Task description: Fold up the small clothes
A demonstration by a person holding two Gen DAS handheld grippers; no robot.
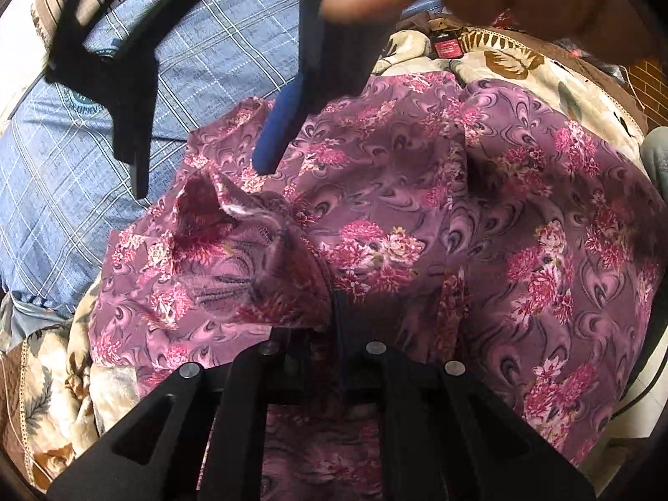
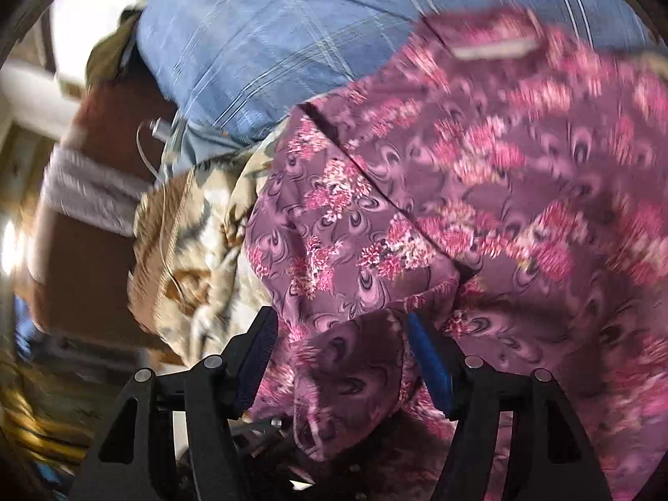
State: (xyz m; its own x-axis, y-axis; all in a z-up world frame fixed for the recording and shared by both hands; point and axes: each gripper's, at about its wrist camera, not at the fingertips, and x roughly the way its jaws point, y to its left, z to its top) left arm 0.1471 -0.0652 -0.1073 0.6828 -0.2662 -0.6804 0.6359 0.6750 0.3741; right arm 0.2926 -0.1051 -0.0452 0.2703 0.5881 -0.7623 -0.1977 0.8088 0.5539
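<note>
Mid-fold: left gripper [image 1: 334, 292] clenched on floral garment [image 1: 396, 192], right gripper [image 2: 342, 359] released around 6 o'clock fold, rest unfolded.

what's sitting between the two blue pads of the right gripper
A bunched fold of the purple floral garment fills the gap between the right gripper pads, seen in the right wrist view.

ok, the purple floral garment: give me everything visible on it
The purple floral garment is thin woven-looking cloth, mauve with pink flower clusters and dark swirls. It lies rumpled and partly spread on a cream leaf-print blanket, beside a blue plaid cushion. A loose flap with a pale raw edge stands up at its left. The left hand-held gripper has cloth bunched at its closed fingertips; the right hand-held gripper is open with a fold of cloth between its blue pads.
</note>
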